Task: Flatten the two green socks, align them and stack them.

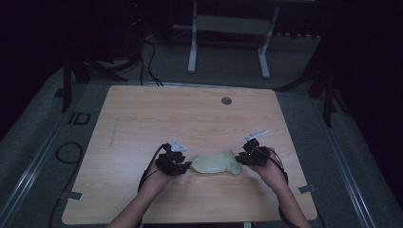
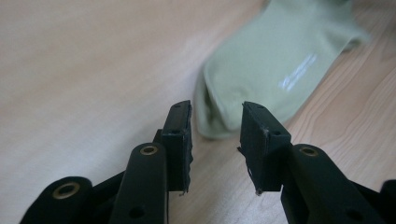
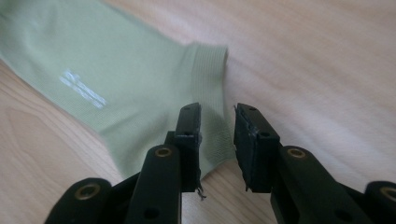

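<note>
**Both grippers parted at the sock's ends**

Now my left gripper [image 1: 183,164] sits low and left of centre in the high view, my right gripper [image 1: 243,156] low and right of centre, with the pale green sock [image 1: 215,163] lying flat on the surface [image 1: 190,114] between them.

Along my left gripper [image 2: 215,135] the jaws stand apart with bare wood in the gap; the sock [image 2: 280,60] stretches toward the upper right of that frame, its near end just beyond the tips, not pinched.

Along my right gripper [image 3: 217,140] the jaws are apart too. The sock [image 3: 116,79] runs to the upper left of that frame, and its ribbed cuff lies under and between the tips, with no pad pressing on it. A faint white print marks the cloth.
</note>
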A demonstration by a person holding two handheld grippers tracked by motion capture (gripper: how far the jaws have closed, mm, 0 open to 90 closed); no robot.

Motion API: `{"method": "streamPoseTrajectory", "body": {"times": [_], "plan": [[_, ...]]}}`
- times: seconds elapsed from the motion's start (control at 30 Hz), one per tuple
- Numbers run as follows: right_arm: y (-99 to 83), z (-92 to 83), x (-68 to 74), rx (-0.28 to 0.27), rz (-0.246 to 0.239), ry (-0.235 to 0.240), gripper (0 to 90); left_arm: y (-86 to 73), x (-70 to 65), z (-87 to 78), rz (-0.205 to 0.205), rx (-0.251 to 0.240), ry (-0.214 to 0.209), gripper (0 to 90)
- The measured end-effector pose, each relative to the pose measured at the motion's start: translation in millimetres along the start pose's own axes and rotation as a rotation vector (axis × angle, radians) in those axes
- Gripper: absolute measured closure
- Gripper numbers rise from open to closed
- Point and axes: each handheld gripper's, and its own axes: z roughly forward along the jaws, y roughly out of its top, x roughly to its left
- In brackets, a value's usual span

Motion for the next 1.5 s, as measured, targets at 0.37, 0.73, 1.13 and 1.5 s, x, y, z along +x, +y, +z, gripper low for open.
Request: {"method": "streamPoseTrajectory", "body": {"times": [0.37,0.73,1.13,1.5], "plan": [[4.2,-6.4,17.8,-0.052,-0.033,0.040,77.4,14.4,-19.0,17.4,0.103,0.023,-0.035,89.2],[-11.8,19.2,14.6,0.000,-0.037,-0.005,74.9,-2.6,-6.8,41.4,0.126,0.043,-0.017,85.5],[-12.0,19.1,17.5,0.003,-0.058,-0.018,69.6,-7.8,-5.4,45.7,0.188,0.022,-0.023,59.7],[-25.1,12.2,11.6,-0.003,-0.091,0.031,57.7,-10.7,-2.3,42.1,0.190,0.027,-0.023,59.5]]}}
